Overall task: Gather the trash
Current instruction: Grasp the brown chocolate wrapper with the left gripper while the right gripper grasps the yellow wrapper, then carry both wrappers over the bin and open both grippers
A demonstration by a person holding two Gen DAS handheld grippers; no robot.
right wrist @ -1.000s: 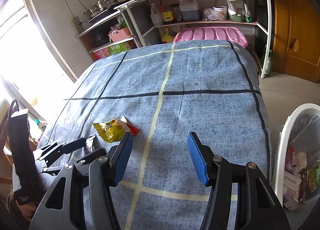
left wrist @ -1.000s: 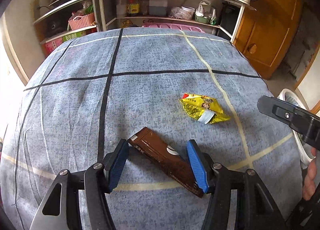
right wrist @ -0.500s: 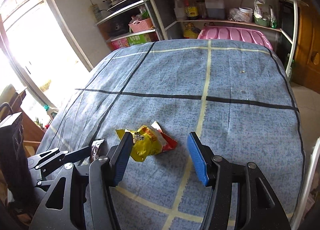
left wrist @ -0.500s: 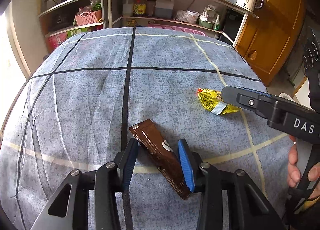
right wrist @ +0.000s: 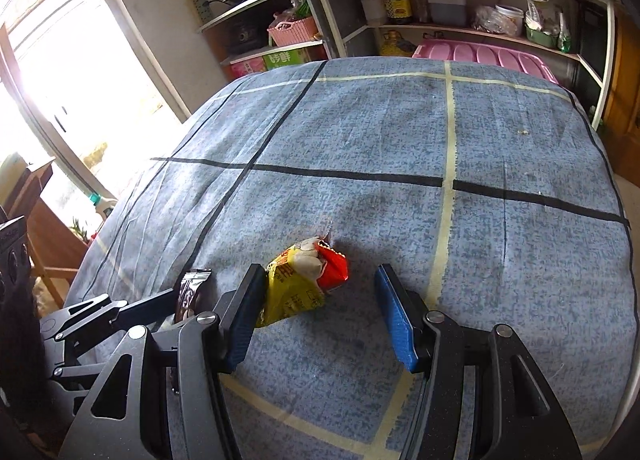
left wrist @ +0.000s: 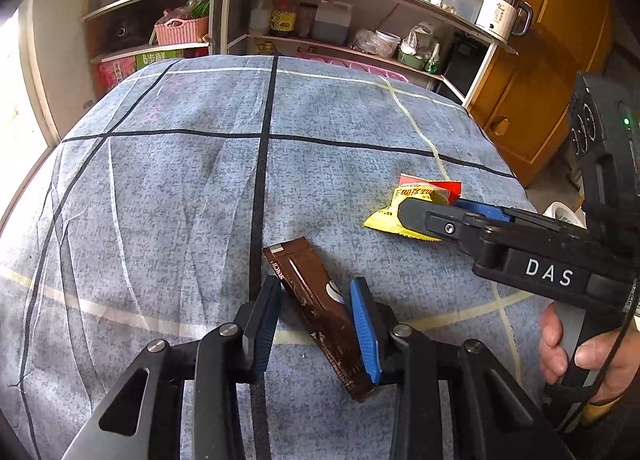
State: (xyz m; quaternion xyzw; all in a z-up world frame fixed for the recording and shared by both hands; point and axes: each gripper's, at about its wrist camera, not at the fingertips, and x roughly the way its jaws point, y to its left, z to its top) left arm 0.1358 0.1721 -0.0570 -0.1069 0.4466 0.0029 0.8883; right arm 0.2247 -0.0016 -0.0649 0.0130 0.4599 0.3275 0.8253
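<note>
Nearest, left claw (left wrist: 316, 324) narrowed since a second ago to pinch the brown wrapper (left wrist: 316, 308), both blue pads now touching its edges where it lies on the blue checked table (left wrist: 160, 188); likely ready to lift. Beyond, right claw (right wrist: 320, 316) spread wide, moved in around the crumpled yellow packet (right wrist: 300, 284), left pad touching it, right pad apart. Closing there seems next, then carrying both pieces off to a bin, none visible now.
</note>
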